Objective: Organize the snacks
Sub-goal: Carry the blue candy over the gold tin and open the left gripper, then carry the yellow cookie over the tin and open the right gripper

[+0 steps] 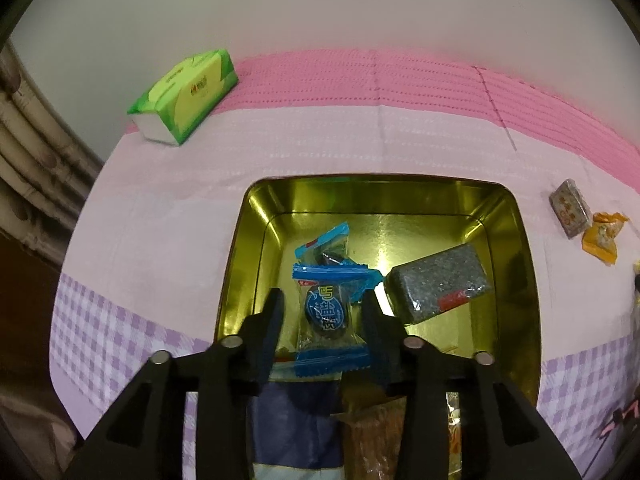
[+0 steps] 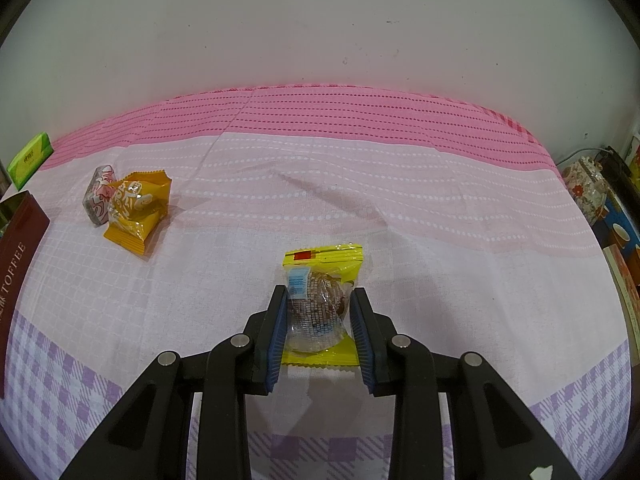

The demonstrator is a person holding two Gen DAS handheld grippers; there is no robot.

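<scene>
Above a gold-lined tin [image 1: 256, 240] on a pink-and-lilac cloth-covered counter [image 1: 160, 220], the left gripper [image 1: 324, 312] hangs with its fingers [image 1: 272, 320] parted, a blue-wrapped candy [image 1: 328, 316] lying between them, clear of both pads. A second blue candy [image 1: 324, 248] sits just beyond it at 12 o'clock, and a grey speckled bar [image 1: 440, 288] lies tilted at 2 o'clock inside the tin. A green tissue pack [image 1: 184, 96] rests well apart at 10 o'clock on the counter.

In the right wrist view, the right gripper [image 2: 320, 320] is clenched on a yellow-wrapped snack [image 2: 320, 300], its fingers [image 2: 280, 328] pressing both sides of the clear wrapper just above the cloth. Two more sweets, an orange packet [image 2: 136, 204] touching a grey-and-pink one [image 2: 100, 196], lie at 10 o'clock. A brown toffee tin wall [image 2: 20, 248] stands at 9 o'clock.
</scene>
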